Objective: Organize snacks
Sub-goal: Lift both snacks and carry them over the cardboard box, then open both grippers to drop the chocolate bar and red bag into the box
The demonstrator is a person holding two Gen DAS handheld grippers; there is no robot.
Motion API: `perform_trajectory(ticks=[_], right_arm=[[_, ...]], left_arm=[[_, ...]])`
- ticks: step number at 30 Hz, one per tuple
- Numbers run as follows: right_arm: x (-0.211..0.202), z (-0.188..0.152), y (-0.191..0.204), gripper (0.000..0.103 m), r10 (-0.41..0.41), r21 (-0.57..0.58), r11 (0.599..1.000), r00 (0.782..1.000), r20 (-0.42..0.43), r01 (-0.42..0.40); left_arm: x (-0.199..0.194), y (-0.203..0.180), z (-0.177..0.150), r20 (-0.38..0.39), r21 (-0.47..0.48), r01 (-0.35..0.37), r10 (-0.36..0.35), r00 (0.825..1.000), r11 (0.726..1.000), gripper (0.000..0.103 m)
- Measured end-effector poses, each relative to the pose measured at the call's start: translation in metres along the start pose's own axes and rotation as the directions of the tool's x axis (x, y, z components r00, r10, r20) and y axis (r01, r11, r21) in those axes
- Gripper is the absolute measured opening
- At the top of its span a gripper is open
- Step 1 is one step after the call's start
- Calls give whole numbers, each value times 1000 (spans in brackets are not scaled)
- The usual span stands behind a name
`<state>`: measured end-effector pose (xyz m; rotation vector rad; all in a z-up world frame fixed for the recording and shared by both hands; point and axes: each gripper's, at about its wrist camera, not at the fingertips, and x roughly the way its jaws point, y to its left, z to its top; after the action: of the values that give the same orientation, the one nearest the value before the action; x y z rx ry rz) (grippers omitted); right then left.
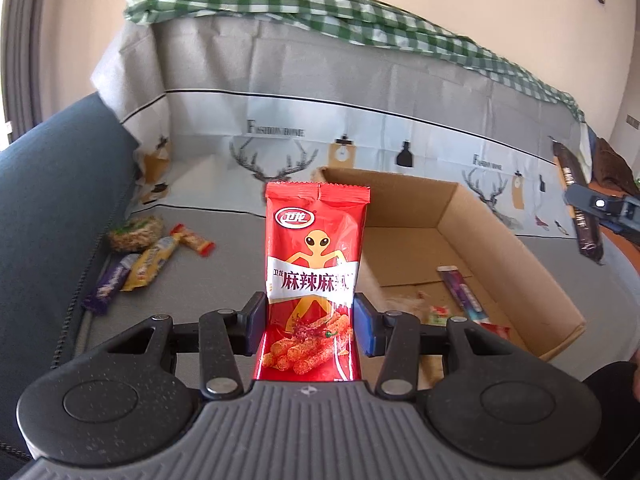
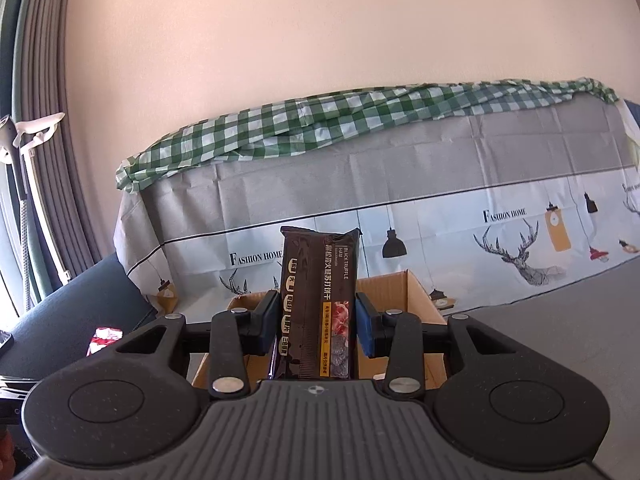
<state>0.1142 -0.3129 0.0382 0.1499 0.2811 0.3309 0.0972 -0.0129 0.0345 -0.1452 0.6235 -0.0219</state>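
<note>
**Two packets in the air, one box to hit**

Left wrist view: your left gripper [image 1: 310, 322] is clamped on the red snack packet [image 1: 316, 276], pads pressing its lower half while the top stands tall and free above them. You hold it over the grey sofa cover, just left of the cardboard box [image 1: 472, 216]. The box's near wall sits right beside the packet. Let go too soon and I judge it lands on the cover or catches the rim instead of dropping inside. The film is slick and soft, so a loose pinch could let it slide. Three or four snacks [image 1: 140, 256] lie loose on the cover at the left, and a few wrappers [image 1: 464, 292] already rest on the box floor. Your right gripper [image 1: 604, 206] shows at the far right edge, with the dark packet [image 1: 580, 216] in it.

Right wrist view: your right gripper [image 2: 316, 322] is closed on the dark biscuit packet [image 2: 320, 300], held upright, jaws set only as wide as the pack. The box [image 2: 400, 280] lies ahead and below, mostly hidden behind the packet. With both hands heading for one opening, you risk knocking the grippers together, or nudging the light box across the cover.
</note>
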Motion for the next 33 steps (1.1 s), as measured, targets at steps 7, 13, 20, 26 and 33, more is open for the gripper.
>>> perform_trajectory(ticks=[7, 13, 20, 26, 33], right_arm=[[-2, -1, 3, 41, 0, -23, 1000, 1000, 15, 0], [-3, -1, 2, 41, 4, -14, 1000, 1000, 18, -3], [-1, 0, 2, 93, -67, -17, 998, 998, 12, 67], [-4, 0, 1, 92, -72, -30, 997, 997, 23, 72], [-2, -3, 21, 94, -79, -129, 988, 996, 28, 82]], left_arm=[[-1, -40, 22, 28, 44, 44, -45, 999, 998, 50], [3, -78, 53, 74, 73, 87, -93, 993, 993, 50], [5, -123, 86, 123, 77, 164, -172, 977, 983, 68], [-4, -123, 62, 200, 160, 138, -169, 965, 977, 69], [-5, -61, 38, 174, 47, 107, -114, 978, 993, 59]])
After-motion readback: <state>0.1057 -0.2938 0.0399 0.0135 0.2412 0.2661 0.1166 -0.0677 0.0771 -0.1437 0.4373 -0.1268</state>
